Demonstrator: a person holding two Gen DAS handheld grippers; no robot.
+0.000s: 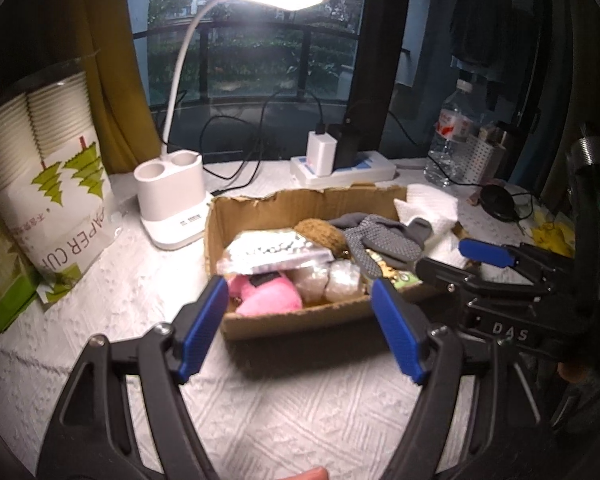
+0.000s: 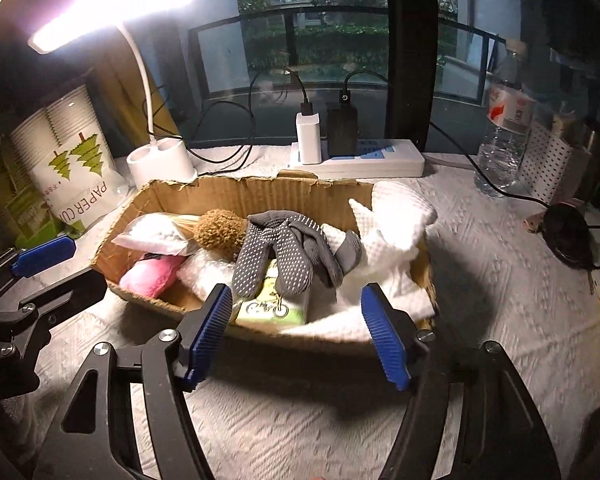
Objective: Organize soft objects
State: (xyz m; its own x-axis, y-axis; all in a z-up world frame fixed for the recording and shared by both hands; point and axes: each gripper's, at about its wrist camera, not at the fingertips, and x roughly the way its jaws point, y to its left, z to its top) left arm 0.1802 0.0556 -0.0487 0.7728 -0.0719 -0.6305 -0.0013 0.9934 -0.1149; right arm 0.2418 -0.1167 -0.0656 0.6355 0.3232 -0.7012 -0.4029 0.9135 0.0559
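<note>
A torn cardboard box [image 2: 260, 196] is seen at the middle of a table covered with a white textured cloth [image 2: 480, 280], and the soft objects are packed inside it. A pink plush [image 2: 150, 274] is lodged in the near-left corner, with a clear bag of white pieces [image 2: 152, 234] lying above it and bubble-wrapped bundles [image 1: 342, 280] just beside it to the right. A brown fuzzy ball [image 2: 218, 232] is set toward the far wall of the box. A grey dotted glove [image 2: 284, 248] is draped across the middle, partly over a green tissue pack [image 2: 274, 308]. A white waffle towel [image 2: 396, 220] is heaped at the right end and spills over the rim. The left gripper [image 1: 298, 326] is held in front of the near-left side of the box, its blue pads spread wide with nothing between them. The right gripper [image 2: 298, 332] is held at the near wall further right, jaws likewise spread and gripping nothing. A lit white desk lamp [image 1: 172, 200] is placed far left of the box, a pack of paper cups [image 1: 48, 184] further left, a white power strip [image 2: 360, 160] behind the box, and a water bottle [image 2: 504, 136] at the far right.
</note>
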